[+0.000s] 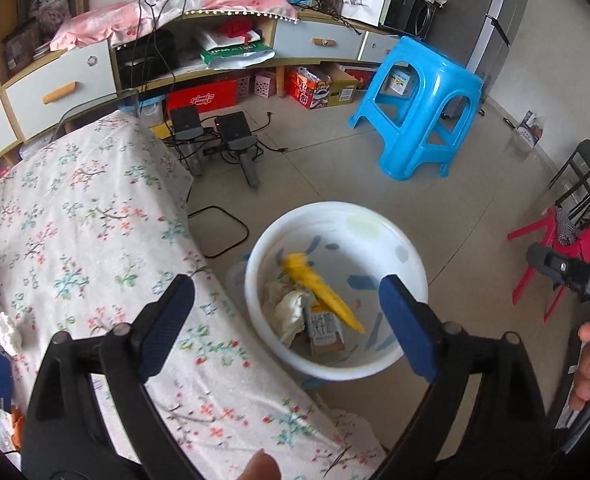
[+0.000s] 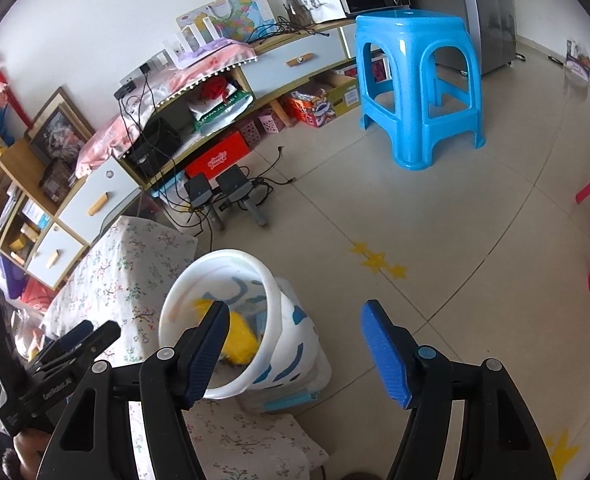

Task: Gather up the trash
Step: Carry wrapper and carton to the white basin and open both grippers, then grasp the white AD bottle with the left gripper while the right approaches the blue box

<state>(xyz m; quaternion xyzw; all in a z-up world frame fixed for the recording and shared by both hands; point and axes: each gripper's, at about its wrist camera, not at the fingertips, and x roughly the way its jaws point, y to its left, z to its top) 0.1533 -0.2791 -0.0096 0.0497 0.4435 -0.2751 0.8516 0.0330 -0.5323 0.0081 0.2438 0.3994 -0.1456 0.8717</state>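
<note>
Your left gripper (image 1: 287,324) pointed steeply down over the white bucket (image 1: 411,256), jaws spread wide with nothing between them. Trash lay inside — a yellow wrapper (image 1: 327,292), crumpled paper (image 1: 291,308) and a small carton (image 1: 325,330). Your right gripper (image 2: 295,352) tilted down beside the bucket, also parted and empty. The bucket stood just beside the edge of the floral-covered table (image 1: 95,240); bare tiled floor (image 2: 455,240) lay open out to the blue stool (image 2: 419,88).

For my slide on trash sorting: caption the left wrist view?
Open left gripper above a white bucket holding a yellow wrapper and crumpled paper.
</note>
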